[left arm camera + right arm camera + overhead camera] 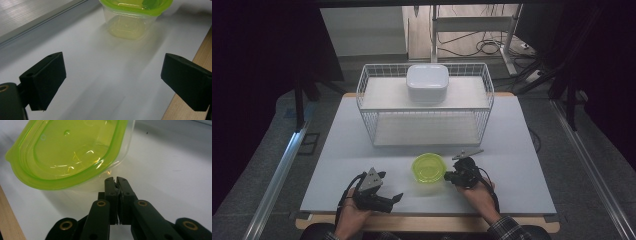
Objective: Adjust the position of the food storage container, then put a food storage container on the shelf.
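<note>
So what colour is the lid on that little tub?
Bright yellow-green lid, on a clear tub; the right gripper view shows it best.

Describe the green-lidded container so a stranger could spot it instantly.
Start at the white wire basket at the table's far side, then come toward the near edge. The container sits there between the two tongs, small, clear-walled, with a lime-green lid, unlike the white box in the basket.

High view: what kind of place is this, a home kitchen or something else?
Probably a lab or recording workspace, not a kitchen. A plain white table stands on metal floor rails, dark curtains hang at both sides, and loose cables lie on the floor behind the wire basket.
</note>
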`<state>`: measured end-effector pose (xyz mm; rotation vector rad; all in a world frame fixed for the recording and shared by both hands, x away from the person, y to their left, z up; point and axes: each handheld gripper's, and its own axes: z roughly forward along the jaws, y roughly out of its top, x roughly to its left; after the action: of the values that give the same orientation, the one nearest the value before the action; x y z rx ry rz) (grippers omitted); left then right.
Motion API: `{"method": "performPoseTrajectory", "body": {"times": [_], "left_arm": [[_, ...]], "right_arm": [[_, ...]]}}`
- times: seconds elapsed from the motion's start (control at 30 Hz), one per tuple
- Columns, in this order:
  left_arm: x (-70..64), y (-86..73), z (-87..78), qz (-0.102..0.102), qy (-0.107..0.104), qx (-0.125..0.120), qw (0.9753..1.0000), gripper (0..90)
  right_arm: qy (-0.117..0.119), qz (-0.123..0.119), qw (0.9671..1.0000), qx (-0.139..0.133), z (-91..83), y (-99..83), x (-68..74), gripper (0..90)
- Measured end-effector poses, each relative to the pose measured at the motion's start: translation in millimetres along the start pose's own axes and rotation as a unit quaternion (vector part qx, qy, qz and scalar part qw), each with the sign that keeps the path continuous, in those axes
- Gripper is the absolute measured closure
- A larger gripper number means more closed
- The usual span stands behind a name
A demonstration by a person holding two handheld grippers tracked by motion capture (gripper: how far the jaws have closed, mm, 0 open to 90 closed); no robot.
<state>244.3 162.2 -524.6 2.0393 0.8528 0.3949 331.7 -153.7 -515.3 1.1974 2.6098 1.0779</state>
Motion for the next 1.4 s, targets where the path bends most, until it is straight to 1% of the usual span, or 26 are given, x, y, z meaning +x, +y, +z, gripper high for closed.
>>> {"method": "performPoseTrajectory", "body": {"times": [0.1, 0.2, 0.27, 0.37, 0.47, 0.53, 0.57, 0.7, 0.8, 0.87, 0.97, 1.1, 1.17, 1.27, 1.4], "left_arm": [[0.3, -0.1, 0.0, -0.001, -0.002, 0.002, 1.0, 5.6], [0.7, -0.1, -0.4, -0.004, -0.006, 0.007, 1.0, 5.8], [1.0, 0.1, -0.8, -0.005, -0.008, 0.009, 0.9999, 6.0], [1.6, 0.0, -1.7, -0.001, -0.004, 0.012, 0.9999, 6.1], [2.8, -0.3, -3.1, -0.001, -0.001, 0.015, 0.9999, 6.2], [4.0, -0.5, -3.6, -0.002, -0.001, 0.017, 0.9999, 6.1], [4.4, -0.6, -3.7, -0.002, -0.001, 0.018, 0.9998, 6.2], [4.5, -0.9, -4.0, 0.0, 0.005, 0.021, 0.9998, 6.1], [4.1, -1.3, -4.0, 0.005, 0.011, 0.021, 0.9997, 5.8], [4.0, -1.7, -3.7, 0.007, 0.015, 0.021, 0.9996, 5.4], [4.3, -2.1, -3.4, 0.009, 0.018, 0.021, 0.9996, 5.0], [4.5, -2.3, -3.5, 0.008, 0.019, 0.02, 0.9996, 4.8], [4.4, -2.4, -3.4, 0.008, 0.019, 0.019, 0.9996, 4.7], [4.0, -2.3, -3.2, 0.01, 0.019, 0.02, 0.9996, 4.7], [3.9, -2.6, -2.2, 0.011, 0.017, 0.021, 0.9996, 4.7]], "right_arm": [[-0.011, -0.002, 0.9999, -0.006, -3.3, -1.5, -2.5, 84.4], [-0.018, -0.007, 0.9997, -0.012, -9.8, -1.7, -4.8, 76.7], [-0.03, -0.019, 0.9992, -0.016, -15.4, -1.4, -4.0, 69.7], [-0.05, -0.04, 0.9978, -0.021, -21.9, -2.2, -3.7, 61.2], [-0.059, -0.05, 0.9967, -0.024, -27.1, -4.6, -7.8, 52.5], [-0.057, -0.053, 0.9964, -0.032, -31.4, -6.2, -12.2, 46.0], [-0.057, -0.051, 0.9964, -0.036, -33.3, -6.6, -14.0, 41.9], [-0.06, -0.056, 0.9951, -0.056, -37.5, -8.0, -20.8, 26.6], [-0.062, -0.059, 0.9943, -0.063, -38.4, -9.5, -23.3, 18.9], [-0.069, -0.063, 0.9935, -0.065, -38.3, -11.2, -23.9, 14.5], [-0.066, -0.064, 0.9936, -0.065, -38.0, -13.5, -24.0, 11.1], [-0.056, -0.068, 0.9938, -0.068, -36.8, -14.7, -22.6, 6.0], [-0.05, -0.07, 0.9941, -0.066, -36.1, -14.9, -22.2, 4.6], [-0.04, -0.066, 0.9947, -0.067, -36.2, -14.7, -22.3, 3.3], [-0.042, -0.065, 0.9946, -0.07, -36.5, -13.7, -22.2, 2.6]]}}
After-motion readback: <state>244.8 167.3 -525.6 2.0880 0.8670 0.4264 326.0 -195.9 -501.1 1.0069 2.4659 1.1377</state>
